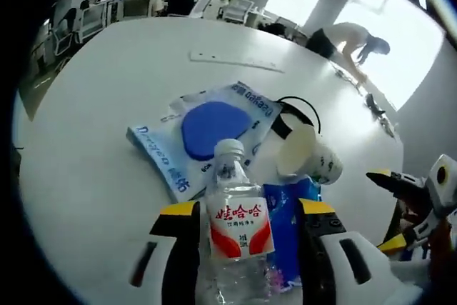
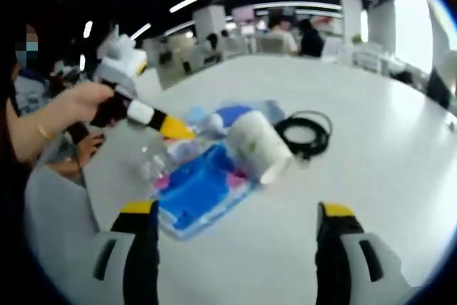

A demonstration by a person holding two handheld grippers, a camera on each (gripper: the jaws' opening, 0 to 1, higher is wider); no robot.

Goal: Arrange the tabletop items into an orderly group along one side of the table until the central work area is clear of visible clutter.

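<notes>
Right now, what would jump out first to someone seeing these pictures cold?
The clear water bottle with its red label, standing between the left claw's jaws. Behind it lies a white paper cup tipped on its side, touching blue packets. A coiled black cable sits beside the cup on the white table.

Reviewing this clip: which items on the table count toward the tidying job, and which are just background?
Job items: water bottle between the left gripper jaws; tipped paper cup; black cable coil; blue-printed packet; blue pouch.

Background: chairs; person bending by the window.
</notes>
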